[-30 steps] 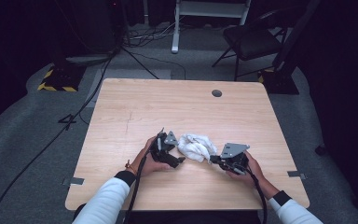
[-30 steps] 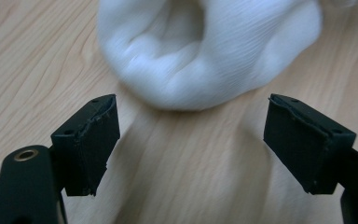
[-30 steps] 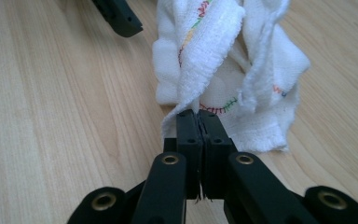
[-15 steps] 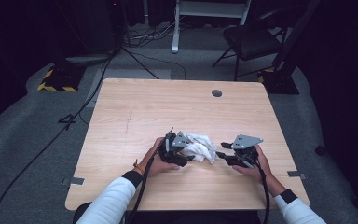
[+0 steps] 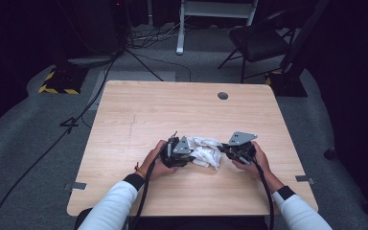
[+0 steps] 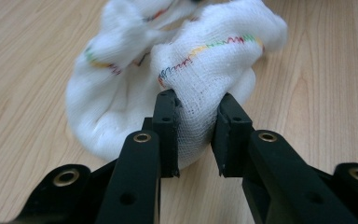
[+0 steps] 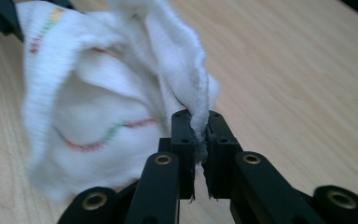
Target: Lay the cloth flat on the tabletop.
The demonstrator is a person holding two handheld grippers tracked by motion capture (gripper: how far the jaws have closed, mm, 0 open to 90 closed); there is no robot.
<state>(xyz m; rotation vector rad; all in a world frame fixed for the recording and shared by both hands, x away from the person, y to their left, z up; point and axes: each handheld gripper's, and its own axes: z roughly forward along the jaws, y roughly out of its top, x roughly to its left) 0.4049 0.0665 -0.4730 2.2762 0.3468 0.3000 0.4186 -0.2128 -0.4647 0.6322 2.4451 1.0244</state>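
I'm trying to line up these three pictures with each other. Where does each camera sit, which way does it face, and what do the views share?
High view: above the person's side, looking forward and down on the table; forearms, left gripper, right gripper.
Left gripper view: rides that gripper, looking along its jaws, which have just been closing on a fold of white cloth.
Right gripper view: rides that gripper, jaws pinching a cloth edge.
Shared: cloth and table.

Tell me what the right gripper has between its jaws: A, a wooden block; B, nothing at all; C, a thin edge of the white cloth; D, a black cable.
C: in the right gripper view the right gripper pinches a thin edge of the white cloth between its nearly closed jaws.
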